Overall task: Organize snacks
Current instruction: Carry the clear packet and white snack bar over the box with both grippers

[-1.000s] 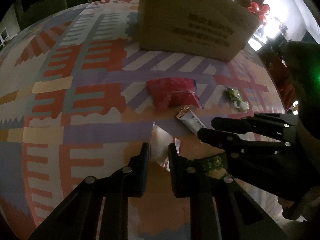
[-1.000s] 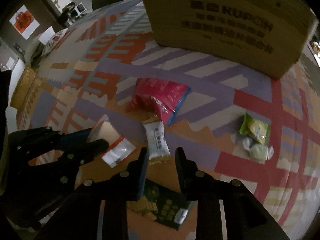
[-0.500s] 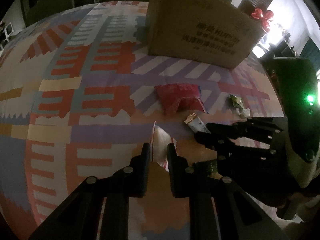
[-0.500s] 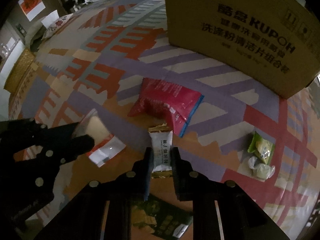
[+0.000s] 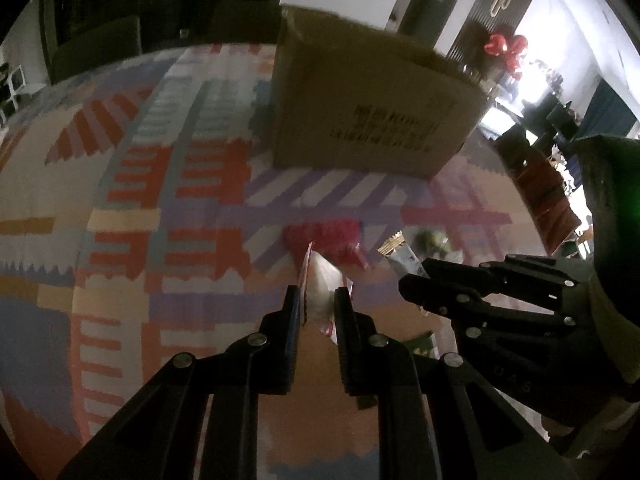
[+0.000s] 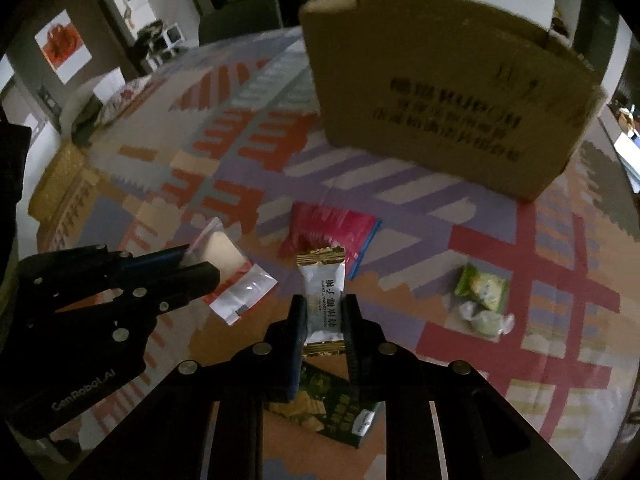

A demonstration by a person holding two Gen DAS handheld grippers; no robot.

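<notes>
Both claws have a snack each right now. The right claw (image 6: pixel 323 316) is clamped on a white candy packet with gold crimped ends (image 6: pixel 323 292), pinched across its lower half so the top sticks up in the middle of the right wrist view, clear of the patterned cloth on the bench (image 6: pixel 224 184). The left claw (image 5: pixel 316 308) is squeezed onto a clear-and-white pouch with red trim (image 5: pixel 320 284); in the right wrist view that same pouch (image 6: pixel 236 280) pokes out of the claw at centre left.

Left on the cloth: a red bag with a blue edge (image 6: pixel 332 232) just above the white packet in the frame, a small green wrapped sweet (image 6: pixel 482 286) with a crumpled clear wrapper (image 6: pixel 486 320) touching it at centre right, and a dark green packet (image 6: pixel 336 408) lying under the right claw at the bottom. A big cardboard box with dark print (image 6: pixel 448 104) stands at the upper right, well apart from the snacks. The room's pretty dim and the left wrist view is blurry, so I can't read the print there.
</notes>
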